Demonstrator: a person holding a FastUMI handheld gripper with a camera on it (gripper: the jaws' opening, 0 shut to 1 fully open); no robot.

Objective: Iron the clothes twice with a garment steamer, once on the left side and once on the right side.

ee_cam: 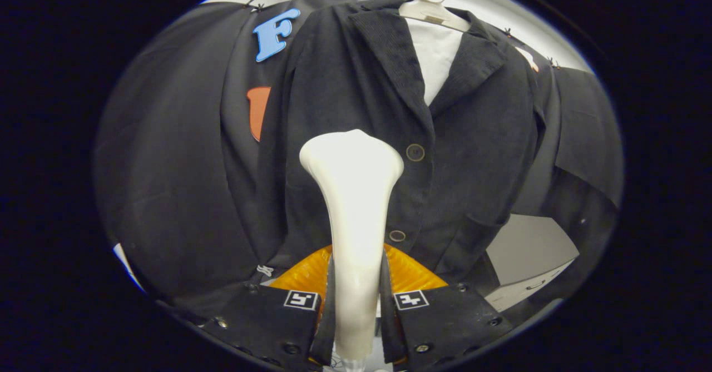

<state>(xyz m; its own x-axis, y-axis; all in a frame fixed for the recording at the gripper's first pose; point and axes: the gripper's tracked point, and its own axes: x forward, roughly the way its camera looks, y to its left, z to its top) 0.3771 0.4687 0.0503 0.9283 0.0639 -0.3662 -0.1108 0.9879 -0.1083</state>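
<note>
A white garment steamer (352, 216) stands upright between my fingers, its narrow handle clamped by both and its broad head (351, 158) up against the front of the jacket. My gripper (356, 294) is shut on that handle. The dark corduroy jacket (473, 155) hangs on a white hanger (431, 9) over a white shirt (436, 60), buttoned down the middle. The steamer head lies just left of the button line, level with the upper button (415, 152); a lower button (397, 236) shows beside the handle.
Black cloth (167, 166) covers the booth wall behind and to the left of the jacket. A pale surface (528, 249) shows below the jacket's right hem. An orange ribbed part (303, 274) sits just ahead of my fingers.
</note>
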